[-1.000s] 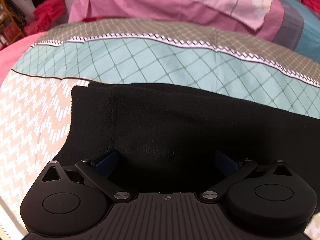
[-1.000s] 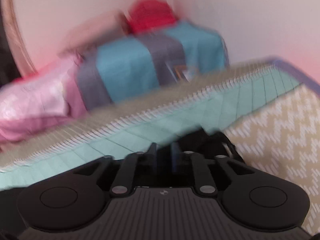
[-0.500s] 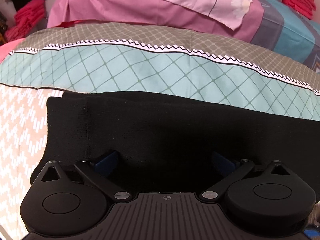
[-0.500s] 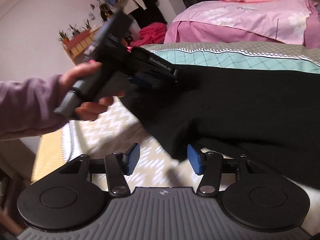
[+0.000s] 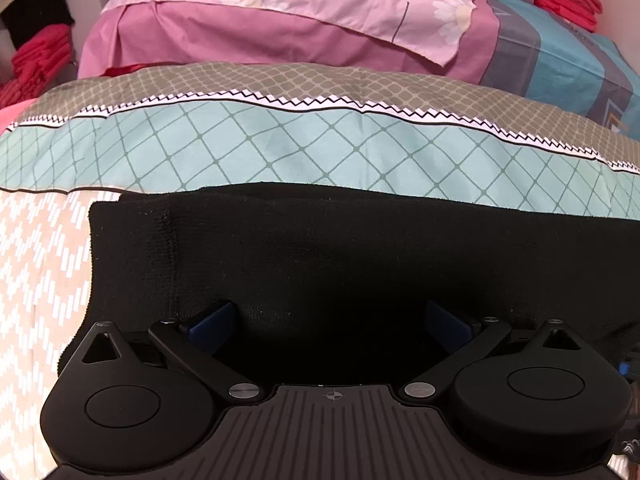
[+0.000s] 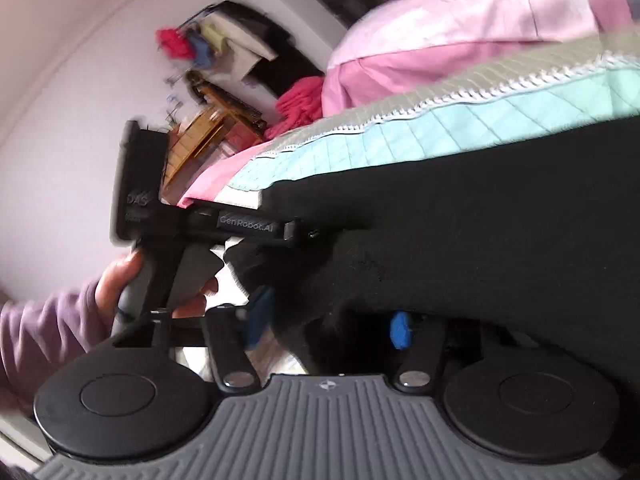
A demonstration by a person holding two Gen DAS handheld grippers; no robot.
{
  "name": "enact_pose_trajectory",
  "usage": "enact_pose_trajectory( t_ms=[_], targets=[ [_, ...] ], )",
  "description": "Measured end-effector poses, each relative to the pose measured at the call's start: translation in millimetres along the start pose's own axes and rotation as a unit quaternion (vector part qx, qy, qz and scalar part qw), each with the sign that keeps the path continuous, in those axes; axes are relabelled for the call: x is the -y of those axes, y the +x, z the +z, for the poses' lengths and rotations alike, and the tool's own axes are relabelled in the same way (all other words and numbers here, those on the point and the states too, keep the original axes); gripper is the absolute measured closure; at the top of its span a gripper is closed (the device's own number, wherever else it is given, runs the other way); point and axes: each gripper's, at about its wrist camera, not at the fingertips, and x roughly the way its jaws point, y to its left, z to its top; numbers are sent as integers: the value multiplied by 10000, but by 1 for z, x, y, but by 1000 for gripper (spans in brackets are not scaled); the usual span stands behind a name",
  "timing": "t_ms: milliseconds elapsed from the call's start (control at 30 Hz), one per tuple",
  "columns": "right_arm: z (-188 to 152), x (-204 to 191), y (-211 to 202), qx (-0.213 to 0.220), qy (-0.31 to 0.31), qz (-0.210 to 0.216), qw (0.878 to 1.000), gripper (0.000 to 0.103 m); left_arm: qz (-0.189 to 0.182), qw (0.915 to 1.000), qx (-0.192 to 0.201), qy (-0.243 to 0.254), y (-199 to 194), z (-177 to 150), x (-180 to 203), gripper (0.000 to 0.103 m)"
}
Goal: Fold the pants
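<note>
Black pants (image 5: 340, 248) lie folded lengthwise across the patterned bedspread (image 5: 280, 140). My left gripper (image 5: 328, 320) is open wide, its blue pads on either side of the near edge of the pants, low over the cloth. In the right wrist view the pants (image 6: 480, 220) fill the right side. My right gripper (image 6: 326, 320) is open with a fold of the pants' near edge between its blue pads. The left gripper's body (image 6: 248, 226) shows there, held by a hand (image 6: 120, 280) at the pants' end.
Pink bedding (image 5: 280, 8) and a blue-grey pillow (image 5: 560, 68) lie at the far side of the bed. Red cloth (image 5: 36, 56) is piled off the bed's left. A wooden shelf (image 6: 212, 136) stands beyond the bed's end.
The right gripper has swung from the far end to the near edge of the pants and opened wider around the cloth. The left gripper has stayed open and shifted slightly.
</note>
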Motion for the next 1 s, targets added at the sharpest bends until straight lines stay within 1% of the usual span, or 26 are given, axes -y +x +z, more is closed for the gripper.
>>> enact_pose_trajectory(
  t_ms=[33, 67, 100, 133, 167, 200, 233, 267, 300, 333, 367, 400, 433, 467, 500, 533, 600, 667, 733, 767, 833, 867, 900, 933, 967, 1000],
  targets=[
    [-3, -4, 7, -247, -50, 274, 9993, 38, 8, 10000, 9, 1, 0, -1, 1, 0],
    [-9, -11, 16, -749, -173, 670, 9948, 28, 15, 10000, 16, 8, 0, -1, 1, 0],
    [-14, -22, 18, -948, -574, 749, 9910, 24, 15, 10000, 21, 12, 0, -1, 1, 0],
    [-16, -31, 16, -884, -1064, 630, 9884, 25, 16, 10000, 26, 18, 0, -2, 1, 0],
    [-12, -31, 15, -835, -1215, 480, 9879, 28, 20, 10000, 27, 25, 0, -2, 1, 0],
    [-2, -21, 15, -703, -945, 350, 9924, 30, 28, 10000, 29, 23, 0, -2, 2, 0],
    [7, -4, 11, -397, -397, 166, 9983, 32, 43, 10000, 34, 10, -1, -2, 2, 0],
    [12, 9, 6, -74, 127, 32, 9999, 46, 68, 10000, 43, 1, 0, -2, 3, 0],
    [13, 18, 3, 68, 542, 6, 9985, 45, 97, 9999, 55, -6, 0, -2, 4, 0],
    [12, 17, 2, -28, 580, 125, 9982, 41, 122, 9999, 63, -8, 0, -2, 5, 0],
    [8, 6, 3, -394, 152, 266, 9988, 32, 142, 9999, 65, -10, 0, -3, 5, 0],
    [3, -6, 3, -817, -349, 293, 9956, 30, 150, 9999, 61, -7, 0, -2, 6, 0],
    [-4, -20, -4, -1013, -890, 133, 9908, 30, 150, 9999, 56, -5, 0, -2, 6, 0],
    [-7, -26, -13, -1094, -1149, -39, 9873, 30, 140, 9999, 54, -5, 0, -2, 5, 0],
    [-6, -26, -26, -1099, -1123, -115, 9875, 29, 132, 9999, 59, -5, 0, -2, 5, 0],
    [-3, -22, -37, -1038, -907, -127, 9904, 29, 130, 9999, 73, -2, 0, -2, 4, 0],
    [-1, -17, -71, -603, -542, -231, 9964, 24, 147, 9998, 110, -7, 0, -4, 5, 0],
    [0, -10, -101, 60, -375, -241, 9990, 18, 161, 9998, 139, -34, 0, -4, 6, 0],
    [2, 11, -118, 729, 89, -306, 9968, 18, 180, 9997, 170, -47, 0, -5, 6, 0],
    [3, 24, -123, 947, 303, -415, 9942, 19, 187, 9996, 184, -47, 0, -6, 6, 0],
    [1, 50, -134, 1232, 705, -728, 9872, 36, 197, 9996, 202, -55, -1, -7, 7, 0],
    [3, 65, -143, 1351, 919, -829, 9831, 71, 204, 9996, 203, -56, -1, -7, 7, 0],
    [5, 80, -156, 1453, 1173, -940, 9779, 85, 208, 9996, 199, -59, -1, -7, 7, 0],
    [4, 91, -172, 1636, 1362, -1119, 9707, 85, 211, 9996, 195, -65, -1, -7, 7, 0],
    [-2, 100, -187, 1951, 1436, -1249, 9621, 85, 218, 9995, 194, -73, -1, -7, 7, 0],
    [-4, 108, -204, 2255, 1533, -1326, 9529, 80, 233, 9995, 192, -81, -1, -6, 8, 0]
  ],
)
